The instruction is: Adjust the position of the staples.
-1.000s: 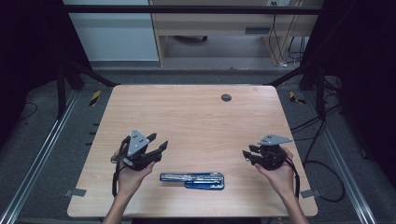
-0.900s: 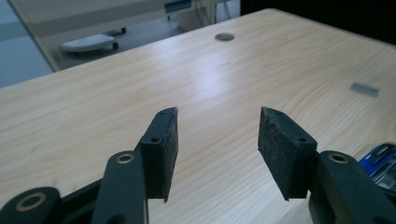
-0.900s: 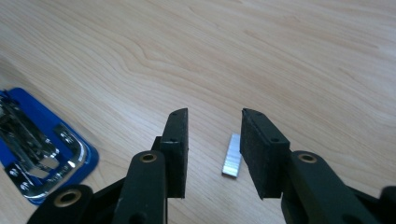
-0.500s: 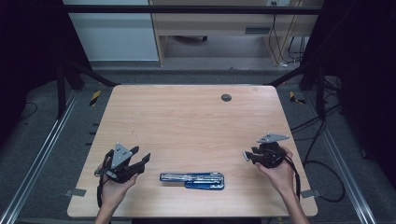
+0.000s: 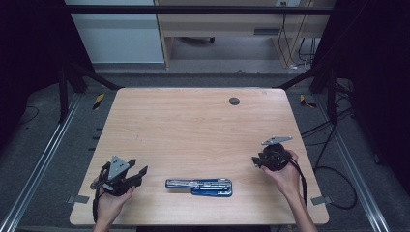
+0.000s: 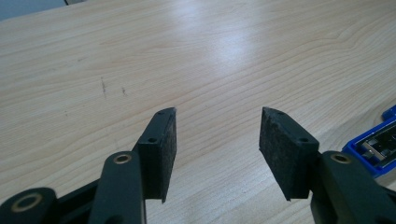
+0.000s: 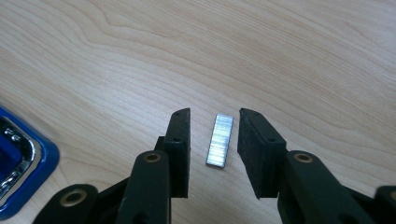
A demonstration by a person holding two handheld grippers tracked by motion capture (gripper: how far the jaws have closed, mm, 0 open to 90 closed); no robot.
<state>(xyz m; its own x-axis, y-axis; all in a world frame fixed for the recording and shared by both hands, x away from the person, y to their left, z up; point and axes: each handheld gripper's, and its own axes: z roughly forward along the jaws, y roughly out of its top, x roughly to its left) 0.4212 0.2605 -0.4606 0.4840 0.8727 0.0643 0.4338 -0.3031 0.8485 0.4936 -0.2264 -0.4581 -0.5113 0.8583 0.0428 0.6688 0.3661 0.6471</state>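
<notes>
High view, tabletop: a light wood-grain tabletop with rounded corners spans the middle of the frame; a small round dark disc lies near its far edge, right of centre.
High view, stapler: a long blue and silver opened stapler lies flat near the lower edge, roughly centred, between the two hands.
High view, left gripper: the black left gripper sits at lower left in a hand, carrying a grey three-cornered plate, its tips aimed toward the stapler but apart from it.
High view, right gripper: the black right gripper sits at lower right in a hand, well apart from the stapler's right end; its jaw gap is too small to judge here.
Left gripper view, jaws: the left gripper shows both jaws standing wide apart over bare wood, with nothing between them.
Left gripper view, stapler: a blue corner of the stapler enters at the right edge, just beside the right-hand jaw.
Right gripper view, jaws: the right gripper has been closing; its jaws are partly drawn in, either side of a short silver strip of staples, with wood visible between each pad and the strip.
Right gripper view, staples: the strip lies flat on the tabletop at frame centre, pointing along the jaws.
Right gripper view, stapler: its blue rounded end shows at lower left.
</notes>
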